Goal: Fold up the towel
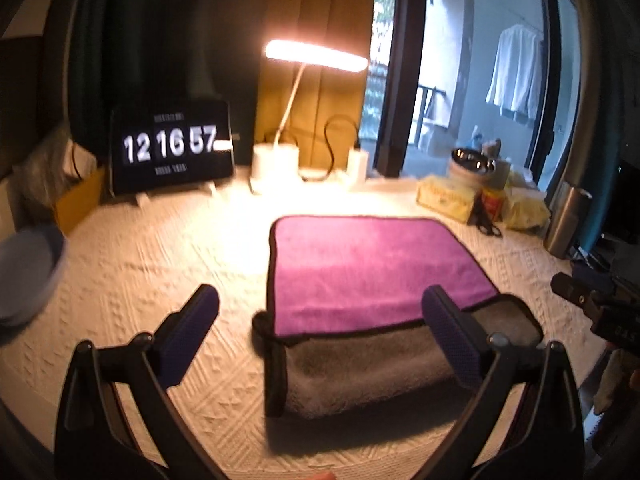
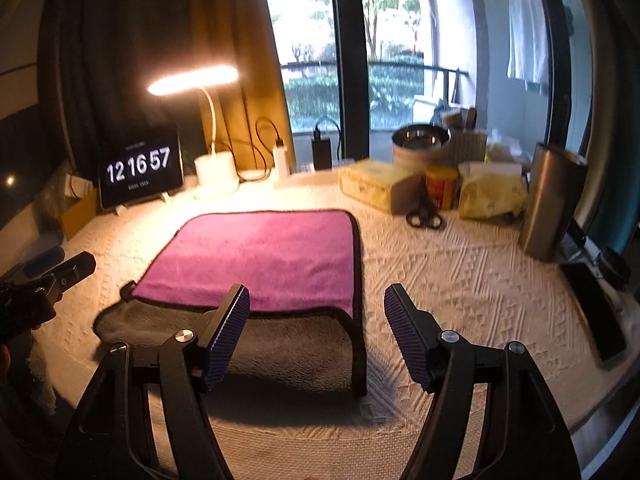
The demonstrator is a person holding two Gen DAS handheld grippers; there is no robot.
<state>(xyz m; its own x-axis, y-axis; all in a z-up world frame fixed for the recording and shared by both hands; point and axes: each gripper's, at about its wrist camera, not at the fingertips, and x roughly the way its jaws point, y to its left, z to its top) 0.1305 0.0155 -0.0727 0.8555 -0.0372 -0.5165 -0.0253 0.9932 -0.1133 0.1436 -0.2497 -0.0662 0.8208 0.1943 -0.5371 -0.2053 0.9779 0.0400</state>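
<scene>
Left gripper [image 1: 320,332]: jaws spread wide, nothing between them; dark ribbed pads on black arms, bases cut off at the frame's bottom edge.
Right gripper [image 2: 316,332]: jaws wide apart, empty; its left pad overlaps the towel's near edge in view, contact impossible to judge.
Hidden or unclear: other gripper only partly seen at each frame's side, blurred; grey round shape [image 1: 28,276] at far left of the left view cut off and unidentifiable.
Towel [image 1: 376,276]: just ahead of both tools, flat on the table, right of centre for the left gripper, left of centre for the right one [image 2: 260,256].
Towel material: plush, magenta top layer folded over a grey fleecy underside, dark piped border, rounded corners; grey strip left showing nearest the tools.
Table cover [image 2: 460,280]: cream, woven with raised geometric pattern.
Farther right: black-handled scissors [image 2: 426,216], metal cylinder [image 2: 554,204], yellow boxes and a red tin, labels unreadable.
Farthest: lit desk lamp [image 2: 192,80] on a round white base, clock display [image 2: 140,168] reading 12 16 57, small print illegible.
</scene>
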